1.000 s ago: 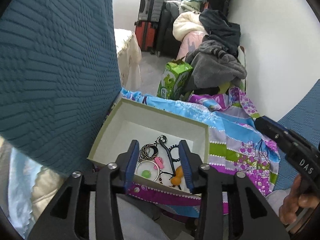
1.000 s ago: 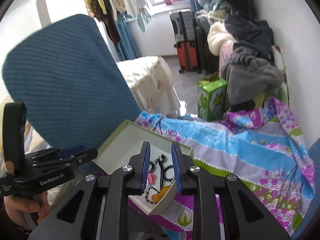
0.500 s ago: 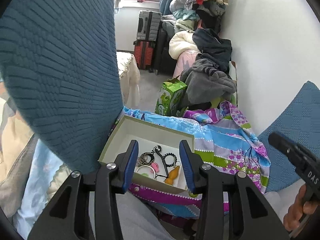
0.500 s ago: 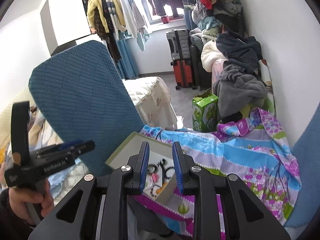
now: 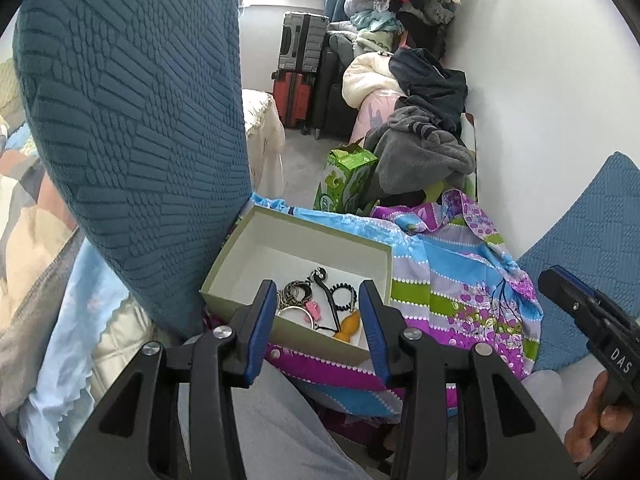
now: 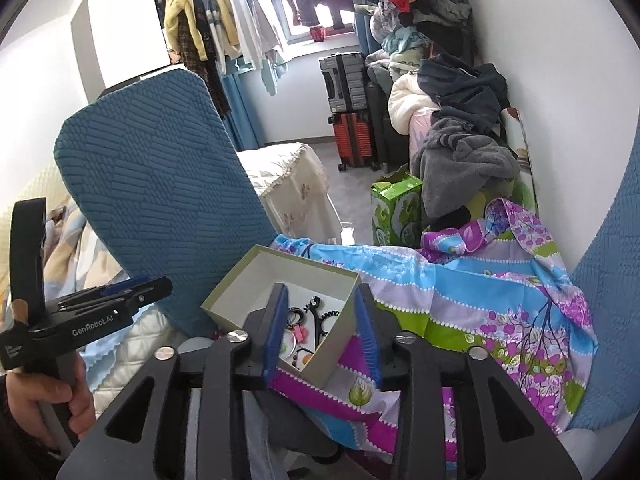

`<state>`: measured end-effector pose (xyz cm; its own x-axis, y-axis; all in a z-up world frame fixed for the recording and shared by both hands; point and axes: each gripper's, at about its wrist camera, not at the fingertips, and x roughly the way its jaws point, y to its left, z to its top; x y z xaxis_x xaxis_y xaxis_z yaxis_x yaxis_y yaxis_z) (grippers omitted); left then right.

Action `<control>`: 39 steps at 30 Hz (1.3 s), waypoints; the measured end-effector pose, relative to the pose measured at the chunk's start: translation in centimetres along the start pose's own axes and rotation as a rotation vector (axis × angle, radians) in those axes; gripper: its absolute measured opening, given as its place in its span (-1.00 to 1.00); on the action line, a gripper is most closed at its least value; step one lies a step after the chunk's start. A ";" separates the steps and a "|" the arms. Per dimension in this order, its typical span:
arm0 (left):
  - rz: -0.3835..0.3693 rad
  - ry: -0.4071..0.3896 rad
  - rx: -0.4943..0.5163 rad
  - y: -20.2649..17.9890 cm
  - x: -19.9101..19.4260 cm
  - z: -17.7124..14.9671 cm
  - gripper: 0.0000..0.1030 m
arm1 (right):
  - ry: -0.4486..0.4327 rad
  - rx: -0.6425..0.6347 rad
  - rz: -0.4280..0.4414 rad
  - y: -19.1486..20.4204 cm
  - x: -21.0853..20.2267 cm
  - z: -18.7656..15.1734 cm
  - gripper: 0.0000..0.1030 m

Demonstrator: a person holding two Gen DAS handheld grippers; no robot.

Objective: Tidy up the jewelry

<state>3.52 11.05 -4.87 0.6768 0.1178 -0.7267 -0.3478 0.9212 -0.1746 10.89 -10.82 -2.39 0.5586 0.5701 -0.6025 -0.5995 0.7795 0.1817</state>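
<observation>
We hold 2 tools above the jewelry box

Left tool (image 5: pixel 318 322) and right tool (image 6: pixel 322 332) both gape wide, gripping nothing; the jewelry (image 5: pixel 320 304) lies inside the open box (image 5: pixel 296 232) on floral cloth (image 5: pixel 460 284).

1. In front of me, a patterned cloth (image 5: pixel 460 280) in blue, purple and green covers the surface.
2. On it sits an open box (image 5: pixel 248 240), against a blue cushion (image 5: pixel 140 140).

Box (image 5: pixel 294 236): matt cardboard, white inside. Chair back (image 5: pixel 136 128): blue cloth, coarse ribbed weave. Sheet (image 5: pixel 460 280): smooth printed cotton. Bangle (image 5: pixel 292 312): shiny metal. Gripper fingers (image 5: pixel 262 328): blue rubbery pads, black matt plastic.
</observation>
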 end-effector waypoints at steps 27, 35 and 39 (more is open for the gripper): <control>0.093 0.015 -0.008 0.8 0.2 -0.8 0.62 | -0.001 -0.026 -0.099 -0.7 0.9 -1.9 1.00; 0.095 0.046 -0.007 0.9 0.5 -0.9 0.64 | 0.002 -0.022 -0.099 -0.6 1.0 -1.9 1.00; 0.086 0.053 -0.004 0.7 0.6 -1.1 0.64 | 0.007 -0.024 -0.099 -0.7 1.0 -2.0 1.00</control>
<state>2.99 11.34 -6.14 0.6088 0.1766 -0.7734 -0.4058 0.9070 -0.1123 10.76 -11.34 -4.66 0.6119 0.4889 -0.6217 -0.5555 0.8252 0.1021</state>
